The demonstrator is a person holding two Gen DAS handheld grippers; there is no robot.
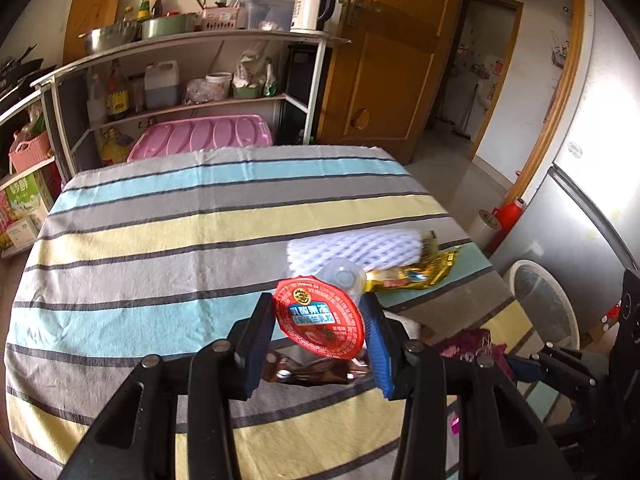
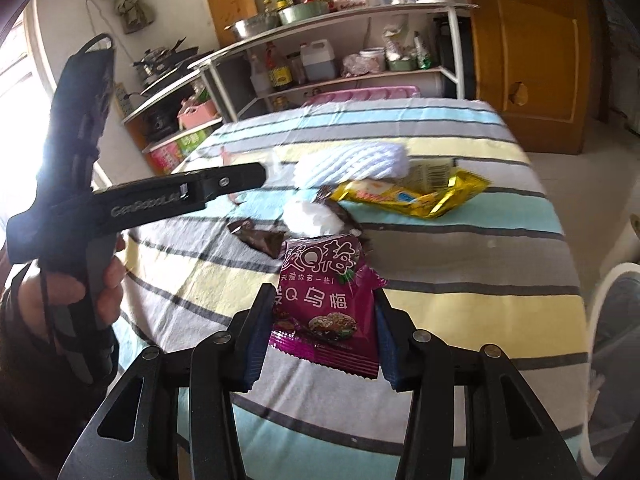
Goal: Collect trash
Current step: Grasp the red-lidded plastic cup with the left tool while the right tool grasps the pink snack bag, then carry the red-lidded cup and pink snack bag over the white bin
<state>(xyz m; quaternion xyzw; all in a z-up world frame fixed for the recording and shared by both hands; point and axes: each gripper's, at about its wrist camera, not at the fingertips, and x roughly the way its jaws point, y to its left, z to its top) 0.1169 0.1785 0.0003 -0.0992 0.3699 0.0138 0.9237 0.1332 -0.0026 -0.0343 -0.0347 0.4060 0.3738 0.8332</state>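
Observation:
My left gripper (image 1: 318, 310) is shut on a small clear jelly cup with a red foil lid (image 1: 320, 318), held above the striped tablecloth (image 1: 160, 240). My right gripper (image 2: 320, 300) is shut on a magenta plum snack wrapper (image 2: 326, 304). On the table lie a white foam net sleeve (image 1: 352, 250) (image 2: 352, 164), a yellow snack wrapper (image 1: 412, 274) (image 2: 412, 196), a brown wrapper (image 2: 260, 238) (image 1: 316, 372) and a crumpled white tissue (image 2: 310, 216). The left gripper's body (image 2: 160, 200) shows in the right wrist view, held by a hand.
A metal shelf rack (image 1: 180, 80) with bottles, bowls and a kettle stands behind the table. A pink plastic lid (image 1: 204, 136) lies at the far edge. A wooden door (image 1: 400, 52) is at the right. A white round bin (image 1: 540, 304) stands beside the table's right edge.

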